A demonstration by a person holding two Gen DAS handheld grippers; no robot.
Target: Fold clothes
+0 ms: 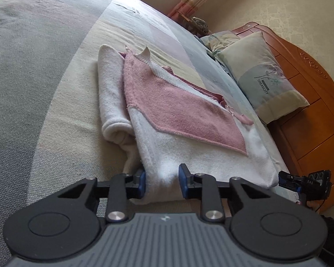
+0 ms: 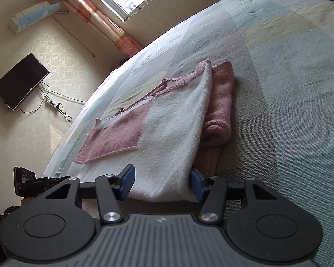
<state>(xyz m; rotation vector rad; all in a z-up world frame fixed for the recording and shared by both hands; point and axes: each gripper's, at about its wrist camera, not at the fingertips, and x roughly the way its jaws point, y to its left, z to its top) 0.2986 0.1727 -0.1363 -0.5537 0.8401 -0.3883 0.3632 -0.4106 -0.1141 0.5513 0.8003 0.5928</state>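
Grippers (image 1: 162, 183) over sweater (image 1: 189, 111) on bedspread (image 1: 44, 89)

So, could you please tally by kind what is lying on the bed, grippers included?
Sweaters: 1, pink and white, its hem between both grippers' open jaws
Pillows: 1
Grippers: 2, left gripper and right gripper
Total: 4

Bed (image 1: 44, 89) with patchwork cover, folded pink-and-white sweater (image 1: 178, 120) and pillow (image 1: 262, 75) upon it
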